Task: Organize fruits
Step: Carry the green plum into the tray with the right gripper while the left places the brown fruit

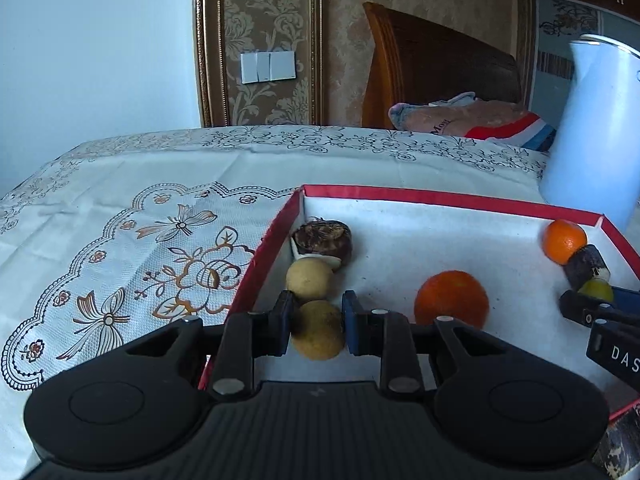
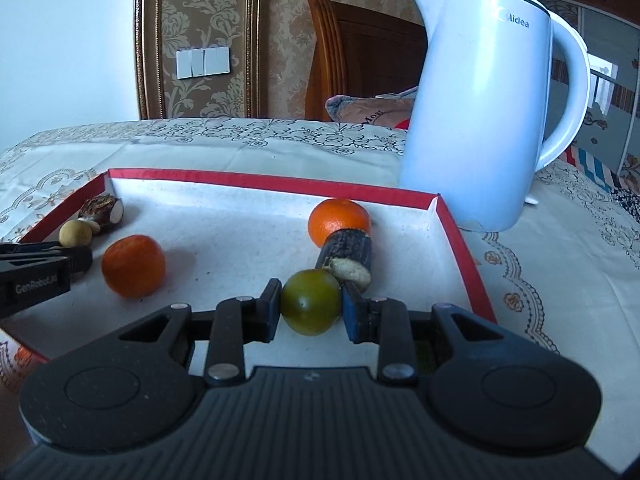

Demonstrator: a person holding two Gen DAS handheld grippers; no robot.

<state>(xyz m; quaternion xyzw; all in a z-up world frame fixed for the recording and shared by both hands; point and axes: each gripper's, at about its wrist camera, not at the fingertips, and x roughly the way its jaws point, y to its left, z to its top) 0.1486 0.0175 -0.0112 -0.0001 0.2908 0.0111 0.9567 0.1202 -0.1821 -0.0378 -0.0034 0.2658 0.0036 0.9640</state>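
Floral tablecloth under the red tray (image 1: 440, 196): left gripper (image 1: 316, 322) pinches a yellow fruit (image 1: 318, 330), right gripper (image 2: 310, 304) a green fruit (image 2: 311, 300); next, probably lifting both for sorting.

Two oranges sit in the red-rimmed tray (image 2: 256, 181) — one nearer on the left (image 2: 133, 266), one farther right (image 2: 338, 218). Two tan round fruits lie at the tray's left side, one far (image 1: 309, 278), one near (image 1: 318, 330). Two dark cut stalk pieces — one far left (image 1: 322, 240), one right (image 2: 347, 254). One green fruit (image 2: 311, 302). One white kettle (image 2: 476, 112) stands beyond the tray, far right.
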